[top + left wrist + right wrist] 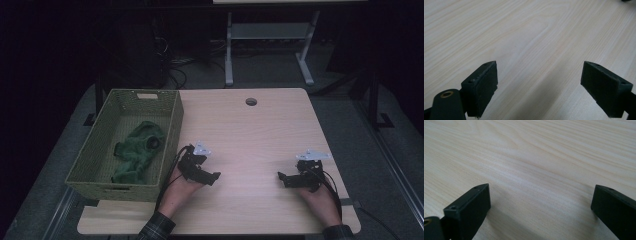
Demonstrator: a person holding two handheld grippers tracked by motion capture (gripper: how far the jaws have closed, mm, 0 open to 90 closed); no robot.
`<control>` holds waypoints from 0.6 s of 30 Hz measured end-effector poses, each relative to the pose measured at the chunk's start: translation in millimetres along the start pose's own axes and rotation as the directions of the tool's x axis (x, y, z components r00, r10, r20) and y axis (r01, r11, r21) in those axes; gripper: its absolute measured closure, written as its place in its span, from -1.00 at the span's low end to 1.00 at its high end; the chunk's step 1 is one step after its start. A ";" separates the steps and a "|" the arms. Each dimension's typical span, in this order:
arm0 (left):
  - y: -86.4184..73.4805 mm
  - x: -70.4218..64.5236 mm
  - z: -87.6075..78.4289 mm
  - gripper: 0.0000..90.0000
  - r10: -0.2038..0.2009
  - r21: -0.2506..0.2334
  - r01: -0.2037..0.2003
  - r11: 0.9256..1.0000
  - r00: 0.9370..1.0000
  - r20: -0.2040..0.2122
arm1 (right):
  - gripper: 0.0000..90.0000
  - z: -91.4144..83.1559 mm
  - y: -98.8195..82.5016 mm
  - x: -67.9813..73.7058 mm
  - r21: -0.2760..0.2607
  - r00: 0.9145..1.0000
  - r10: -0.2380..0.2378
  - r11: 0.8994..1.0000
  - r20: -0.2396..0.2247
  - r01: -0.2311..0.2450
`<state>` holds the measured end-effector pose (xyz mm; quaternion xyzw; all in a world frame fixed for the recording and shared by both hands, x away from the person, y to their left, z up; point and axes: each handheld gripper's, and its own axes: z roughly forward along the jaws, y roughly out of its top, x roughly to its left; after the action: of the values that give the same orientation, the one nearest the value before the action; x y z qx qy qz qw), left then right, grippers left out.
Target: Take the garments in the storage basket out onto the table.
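The left tool (212,176) and right tool (283,177) each hold their jaws wide apart over bare worktop (250,135), gripping nothing. Nearest the left tool, a green cloth (137,149) lies in the basket (172,125) at the worktop's left edge. Behind stands a dim room with 1 desk frame (229,55).

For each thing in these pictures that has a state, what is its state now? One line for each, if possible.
Left tool: open, jaws wide apart, nothing between them, above bare wood.
Right tool: open, empty, jaws wide apart.
Green cloth: crumpled, lying inside the basket.
Woven basket: upright at the table's left edge, open on top, holding the cloth.
Table: light wood, round cable hole near the far edge.
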<state>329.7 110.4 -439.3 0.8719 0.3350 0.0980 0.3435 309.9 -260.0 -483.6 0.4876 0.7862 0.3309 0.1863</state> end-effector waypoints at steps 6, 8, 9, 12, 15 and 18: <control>5.0 -1.7 -6.9 -0.70 -0.002 -0.004 0.002 1.000 1.000 0.007 | -0.95 0.0 0.0 0.0 0.000 1.000 0.000 1.000 0.000 0.000; 6.4 -1.8 -8.5 -0.70 -0.002 -0.004 0.002 1.000 1.000 0.013 | -0.95 0.0 0.0 0.0 0.000 1.000 0.000 1.000 0.000 0.000; 7.2 -2.3 -9.3 -0.70 -0.002 -0.004 0.002 1.000 1.000 0.014 | -0.95 0.0 0.0 0.1 0.000 1.000 0.001 1.000 0.000 -0.001; 11.0 -4.2 -14.7 -0.70 0.010 -0.012 -0.010 1.000 1.000 0.007 | -0.95 0.0 0.0 0.0 0.000 1.000 0.000 1.000 0.000 0.000; 15.1 -5.6 -20.5 -0.69 0.012 -0.020 -0.012 1.000 1.000 0.013 | -0.95 0.0 0.0 0.1 0.000 1.000 0.001 1.000 0.000 -0.001; 19.4 -5.7 -26.0 -0.69 0.021 -0.023 -0.020 1.000 1.000 0.018 | -0.95 0.0 0.0 0.0 0.000 1.000 0.000 1.000 0.000 0.000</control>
<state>325.0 110.1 -406.7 0.8722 0.3216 0.0972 0.3555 309.9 -259.9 -483.5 0.4877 0.7861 0.3309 0.1862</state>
